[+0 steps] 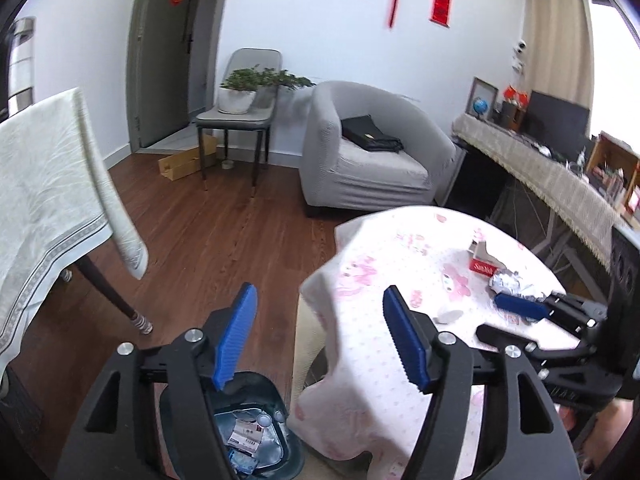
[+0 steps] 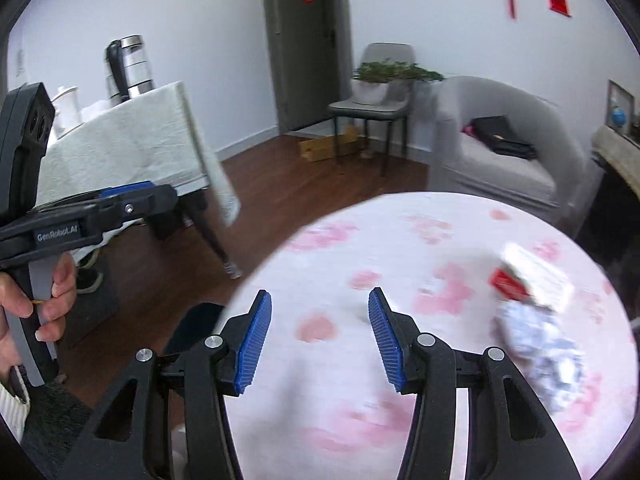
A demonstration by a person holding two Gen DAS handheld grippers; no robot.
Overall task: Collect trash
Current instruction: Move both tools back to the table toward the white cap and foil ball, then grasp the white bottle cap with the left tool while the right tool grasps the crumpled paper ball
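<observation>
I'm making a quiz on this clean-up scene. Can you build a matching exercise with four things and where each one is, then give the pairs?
Things:
1. crumpled foil wad
2. black bag
3. potted plant
4. trash bin

Places:
A. on the grey chair by the door
B. on the floor beside the round table
C. on the pink-patterned tablecloth
D. on the grey armchair seat

Pairs: 1-C, 2-D, 3-A, 4-B

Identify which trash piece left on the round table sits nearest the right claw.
The crumpled foil ball, just right of the right claw; the red-and-white carton lies farther back.
</observation>
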